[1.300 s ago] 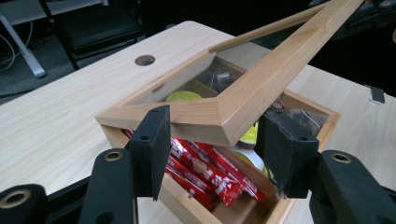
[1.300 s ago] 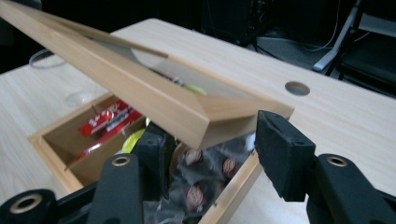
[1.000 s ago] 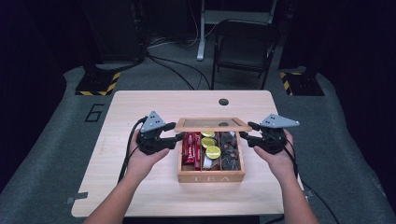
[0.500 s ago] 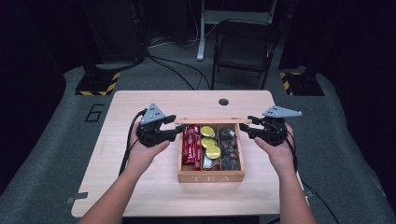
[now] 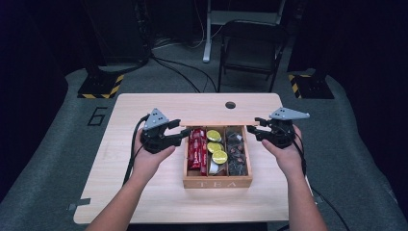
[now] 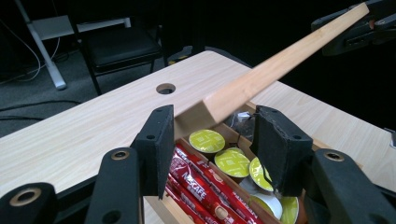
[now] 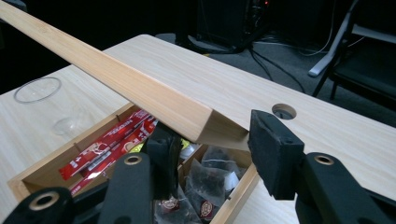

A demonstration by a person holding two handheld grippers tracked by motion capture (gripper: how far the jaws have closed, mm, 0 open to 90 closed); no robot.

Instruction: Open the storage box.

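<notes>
While wooden lid (image 5: pixel 211 118) stood raised above tea box (image 5: pixel 217 183) on surface (image 5: pixel 144 192), left gripper (image 5: pixel 179 133) and right gripper (image 5: pixel 253 130) flanked its ends — whether clamped, cannot tell. Inside box: red sachets (image 5: pixel 196 149), yellow capsules (image 5: pixel 216 147), dark tea bags (image 5: pixel 236 151).

I've swung the wooden lid (image 5: pixel 216 119) up off the tea box (image 5: pixel 217 182), raising my left hand-held gripper (image 5: pixel 179 133) and right hand-held gripper (image 5: pixel 253 128) with it.

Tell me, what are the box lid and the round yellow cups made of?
The lid looks like pale unpainted wood; grain lines show along it. The yellow cups look like plastic pods with foil-like printed tops, though that is hard to tell for sure.
</notes>
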